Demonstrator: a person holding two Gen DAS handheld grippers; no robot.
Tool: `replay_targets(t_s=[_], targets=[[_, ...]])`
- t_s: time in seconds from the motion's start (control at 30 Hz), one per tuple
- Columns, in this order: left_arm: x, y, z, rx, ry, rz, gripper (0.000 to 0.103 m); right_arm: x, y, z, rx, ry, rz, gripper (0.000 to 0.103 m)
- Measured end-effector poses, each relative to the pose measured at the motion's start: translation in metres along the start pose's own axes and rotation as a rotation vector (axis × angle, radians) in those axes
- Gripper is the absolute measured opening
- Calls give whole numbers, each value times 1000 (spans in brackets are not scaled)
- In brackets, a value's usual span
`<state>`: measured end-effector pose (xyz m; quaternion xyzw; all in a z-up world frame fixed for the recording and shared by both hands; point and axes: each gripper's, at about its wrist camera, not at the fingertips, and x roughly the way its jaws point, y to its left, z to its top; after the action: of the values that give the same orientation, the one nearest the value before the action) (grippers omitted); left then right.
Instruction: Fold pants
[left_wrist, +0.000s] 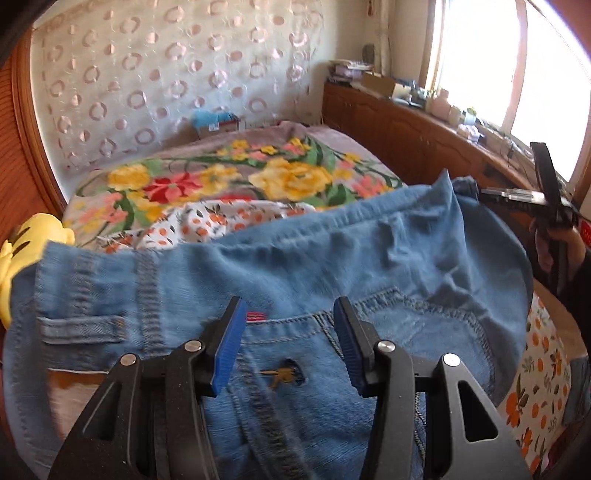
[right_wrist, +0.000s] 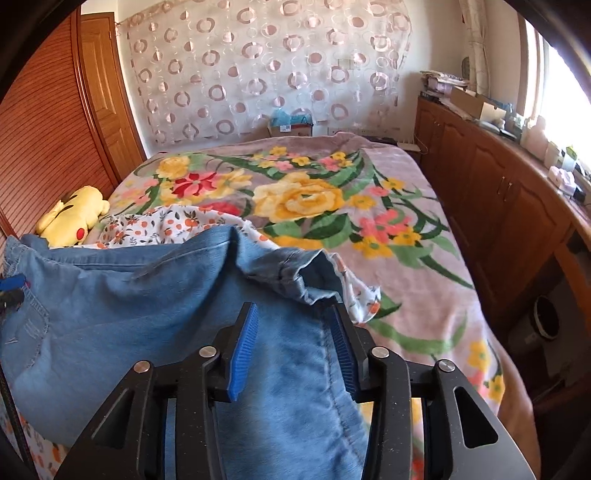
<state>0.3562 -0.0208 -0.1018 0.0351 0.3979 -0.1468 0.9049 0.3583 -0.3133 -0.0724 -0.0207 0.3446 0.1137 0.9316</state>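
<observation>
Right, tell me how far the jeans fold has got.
Done: the jeans lie on the bed, apparently doubled over, with a hem at the right end. In hand: nothing; the left gripper is open over the back pocket, the right gripper open over the leg. Left: smoothing the bunched wrinkles and further folds.

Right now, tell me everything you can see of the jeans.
The jeans are light blue denim, rumpled and spread across the flowered blanket and an orange-print cloth. The left wrist view shows a stitched back pocket, a belt loop, a small red tag and a yellow embroidered mark. The right wrist view shows a hem opening and a long side seam. The left gripper and right gripper both hang open over the denim, gripping nothing.
</observation>
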Motion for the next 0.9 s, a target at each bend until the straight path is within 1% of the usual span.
replay_targets(t_s=[0.13,0.23,0.3,0.33,0.37,0.4,0.43,0.5,0.53,0.6,0.63,0.7,0.8,0.87,0.9], targets=[[8,-2,-6,8,14,14,54,8,4,5,-32,-16,-11,44],[13,0,-8,5,24,8,58,18,7,8,-41,8,17,44],[17,0,-11,9,30,12,59,27,7,10,-49,34,5,44],[18,-1,-13,12,31,16,59,31,7,11,-50,47,-13,40],[19,-2,-14,17,29,19,59,34,5,13,-48,47,-11,28],[19,-2,-14,21,27,21,60,35,3,15,-48,46,-5,24],[19,-3,-16,21,24,22,60,34,2,18,-45,41,-7,18],[21,-2,-17,19,23,20,60,29,-3,22,-24,9,2,16],[21,-2,-17,18,20,19,60,25,-7,23,-9,-15,-22,15],[21,-1,-18,15,20,16,60,18,-21,28,55,-51,-61,14],[20,-1,-18,15,21,12,60,17,-31,32,101,-51,-48,14],[19,0,-18,16,24,5,60,23,-37,33,145,-15,-30,15],[18,1,-18,14,28,7,60,33,-25,32,108,28,-84,16],[18,0,-18,18,29,10,60,35,-19,30,96,55,-84,22],[18,-1,-18,22,30,14,60,32,-18,33,98,49,-82,24]])
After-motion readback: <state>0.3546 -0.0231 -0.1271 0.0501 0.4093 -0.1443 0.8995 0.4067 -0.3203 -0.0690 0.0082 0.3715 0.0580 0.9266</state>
